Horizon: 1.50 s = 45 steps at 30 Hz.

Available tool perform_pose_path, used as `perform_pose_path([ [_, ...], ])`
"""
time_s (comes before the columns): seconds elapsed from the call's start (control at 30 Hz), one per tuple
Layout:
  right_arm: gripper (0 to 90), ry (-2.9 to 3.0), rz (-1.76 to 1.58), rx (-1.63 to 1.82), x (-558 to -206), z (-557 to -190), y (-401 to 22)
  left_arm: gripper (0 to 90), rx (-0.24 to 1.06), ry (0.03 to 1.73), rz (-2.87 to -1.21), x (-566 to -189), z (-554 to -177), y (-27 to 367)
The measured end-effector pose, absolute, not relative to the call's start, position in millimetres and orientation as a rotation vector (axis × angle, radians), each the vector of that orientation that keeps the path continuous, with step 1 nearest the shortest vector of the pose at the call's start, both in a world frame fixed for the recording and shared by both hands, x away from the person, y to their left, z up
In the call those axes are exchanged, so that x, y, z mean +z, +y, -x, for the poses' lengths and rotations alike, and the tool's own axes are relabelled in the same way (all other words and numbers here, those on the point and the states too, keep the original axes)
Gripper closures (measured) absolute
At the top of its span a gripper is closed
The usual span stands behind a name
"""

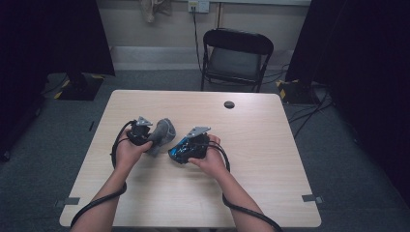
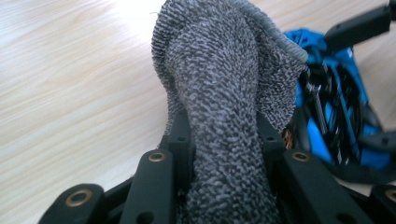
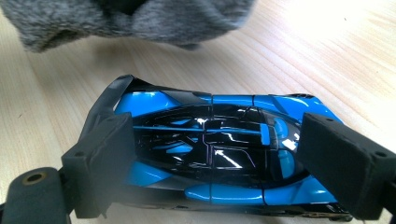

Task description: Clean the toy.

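Near the middle of the worktop [image 1: 270, 145], a blue and black toy car [image 3: 219, 154] sits clamped lengthwise in the right gripper [image 1: 186, 150]. At its ten o'clock, the left gripper [image 1: 145, 137] pinches a grey knitted cloth [image 2: 224, 116]; the left gripper view reveals its looped weave.

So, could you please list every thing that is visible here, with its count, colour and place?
cloth: one, grey knitted, held over the table middle, beside the toy car
toy car: one, blue and black, just above the table
table: one, light wood, centre
hole cap: one, dark, far side of the table
folding chair: one, black, behind the table
wall socket: one, white, back wall
left gripper: one, black, shut on the cloth
right gripper: one, black, shut on the toy car
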State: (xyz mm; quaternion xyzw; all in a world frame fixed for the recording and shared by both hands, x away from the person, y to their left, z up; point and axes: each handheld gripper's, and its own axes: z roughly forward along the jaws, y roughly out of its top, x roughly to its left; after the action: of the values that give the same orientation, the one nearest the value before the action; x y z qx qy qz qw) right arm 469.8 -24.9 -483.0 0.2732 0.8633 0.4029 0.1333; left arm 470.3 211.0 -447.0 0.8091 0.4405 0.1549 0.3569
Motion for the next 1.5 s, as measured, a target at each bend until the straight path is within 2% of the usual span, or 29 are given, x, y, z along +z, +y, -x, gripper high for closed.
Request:
perform_pose_path([
  [0.4, 11.0, 2.518, -0.792, 1.15, -482, -471, -24, 67.5, 0.354, 1.161, -2.068, -455, -499, 182],
  [0.67, 11.0, 2.519, -0.792, 1.149, -482, -471, -24, 67.4, 0.394, 1.148, -2.1, -467, -520, 164],
  [0.9, 11.0, 2.514, -0.788, 1.158, -482, -471, -24, 67.5, 0.312, 1.127, -2.123, -480, -521, 150],
  [1.4, 11.0, 2.523, -0.783, 1.155, -482, -471, -24, 67.8, 0.221, 1.13, -2.1, -478, -513, 158],
  [1.5, 11.0, 2.524, -0.782, 1.151, -481, -471, -24, 61.5, 0.256, 1.134, -2.095, -478, -514, 160],
])
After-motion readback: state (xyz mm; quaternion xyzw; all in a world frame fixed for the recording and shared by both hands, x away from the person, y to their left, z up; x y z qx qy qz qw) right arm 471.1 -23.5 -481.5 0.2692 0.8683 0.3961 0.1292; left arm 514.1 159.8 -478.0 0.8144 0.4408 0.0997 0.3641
